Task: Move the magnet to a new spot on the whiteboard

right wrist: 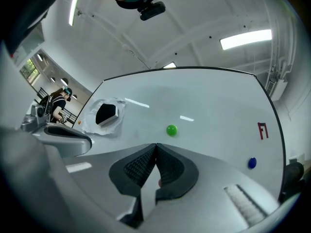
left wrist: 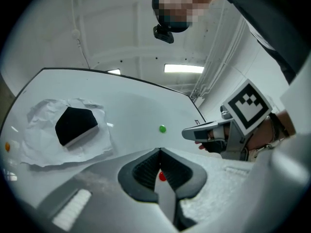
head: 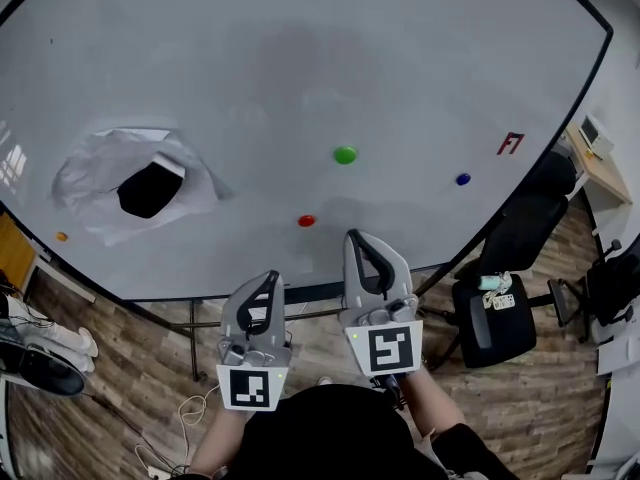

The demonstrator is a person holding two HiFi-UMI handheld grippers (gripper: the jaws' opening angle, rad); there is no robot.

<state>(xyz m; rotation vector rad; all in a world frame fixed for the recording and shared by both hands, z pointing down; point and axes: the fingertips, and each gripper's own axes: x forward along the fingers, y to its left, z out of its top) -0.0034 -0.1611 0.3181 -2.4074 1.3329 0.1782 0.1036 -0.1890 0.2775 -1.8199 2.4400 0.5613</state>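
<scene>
Head view is showing the whiteboard (head: 300,58) with several magnets on it, and I cannot tell which one the task means. The red magnet (head: 306,221) is lying nearest the person, just beyond the two tool tips and between them. The green magnet (head: 345,154) is sitting farther in, and the blue magnet (head: 463,179) is well off to the right. A small orange magnet (head: 61,236) is by the left edge, past the eraser (head: 150,188) resting on crumpled paper (head: 85,183).

The step in hand looks like the approach for a pick. To do it well, I'd judge that whichever tool is going in should be opening before it reaches the board. It should come at the magnet squarely so the pads straddle it on two sides, then close firmly. A magnet is likely clinging, so a shallow pinch may slip, and tilting it off at one edge looks easier than pulling straight out. The bare stretch between the green and blue magnets is offering room for a new spot.

The left gripper (head: 272,276) is hanging near the person, short of the board's near rim. The right gripper (head: 352,235) is reaching a little farther, its tip over the board's near margin. Both are pinched together on nothing. The left gripper view is showing its pads meeting at the tips, with the red magnet visible through the hollow behind them but lying on the board, not in the grip. The right gripper view is showing the same closed, empty pinch.
</scene>
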